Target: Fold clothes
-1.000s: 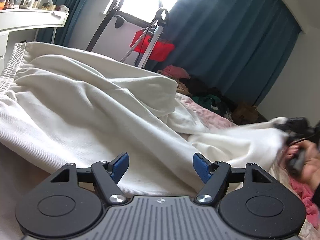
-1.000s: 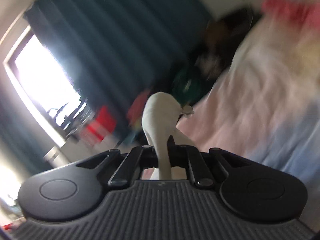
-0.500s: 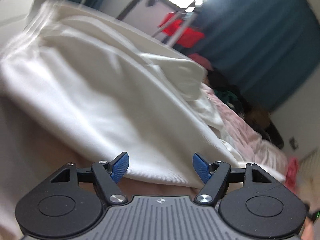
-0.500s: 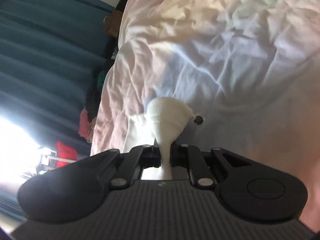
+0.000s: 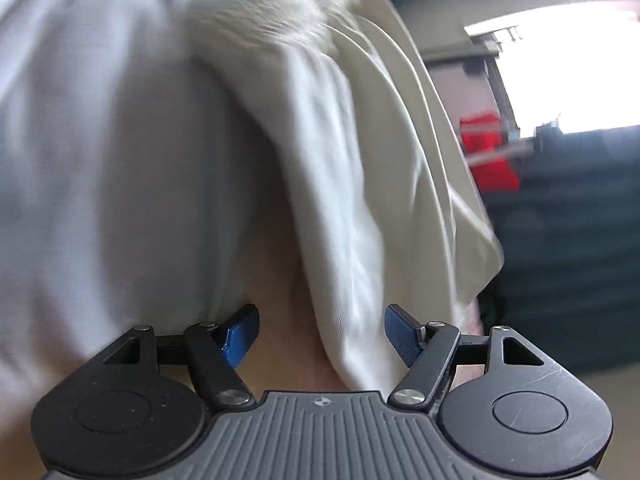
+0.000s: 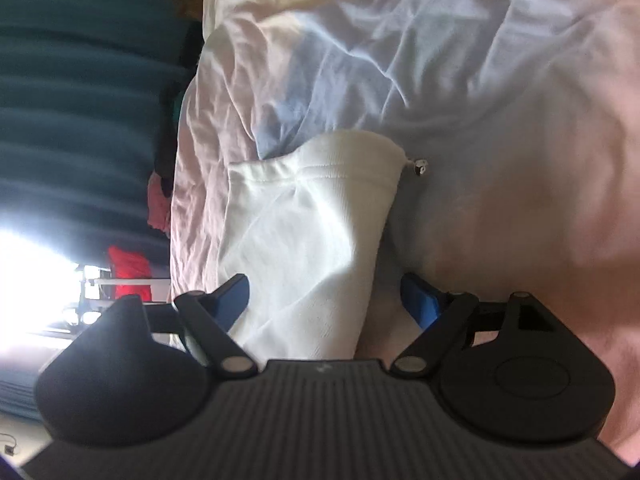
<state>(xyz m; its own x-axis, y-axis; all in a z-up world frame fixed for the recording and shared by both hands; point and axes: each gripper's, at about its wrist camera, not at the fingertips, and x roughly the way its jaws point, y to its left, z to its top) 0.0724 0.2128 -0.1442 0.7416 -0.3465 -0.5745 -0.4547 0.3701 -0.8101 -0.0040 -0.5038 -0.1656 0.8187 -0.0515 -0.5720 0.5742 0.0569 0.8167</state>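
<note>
Two sets of blue fingers, both apart, nothing pinched. Right gripper (image 6: 324, 300): jaws just opened, white garment (image 6: 308, 240) lying loose between the pads, hem end and cord tip (image 6: 420, 167) resting on the bed sheet (image 6: 460, 80) just ahead. Cloth near the left-hand pad, clear gap to the other pad. Left gripper (image 5: 322, 334): fingers spread, long edge of the same white garment (image 5: 352, 220) running down between them, not touched by either pad; gathered waistband (image 5: 280, 28) up top, blurred. Bare bed surface under the fold, at the left of the left wrist view.

Likely step: end just laid down, next grab for the following fold. To do it well: back the right fingers straight off along the cloth, no sideways drag, so the laid end stays flat. Bring the left fingers onto the folded edge, take every layer at once, close close to the edge rather than deep in the bulk. Keep both grabs level with each other so the fold line stays straight. Watch the cord tip, easy to snag. Soft ribbed knit, likely to slump and bunch if lifted from one point only.

Farther out: teal curtain (image 6: 80, 100), red item (image 5: 488, 152) on a rack by the bright window.
</note>
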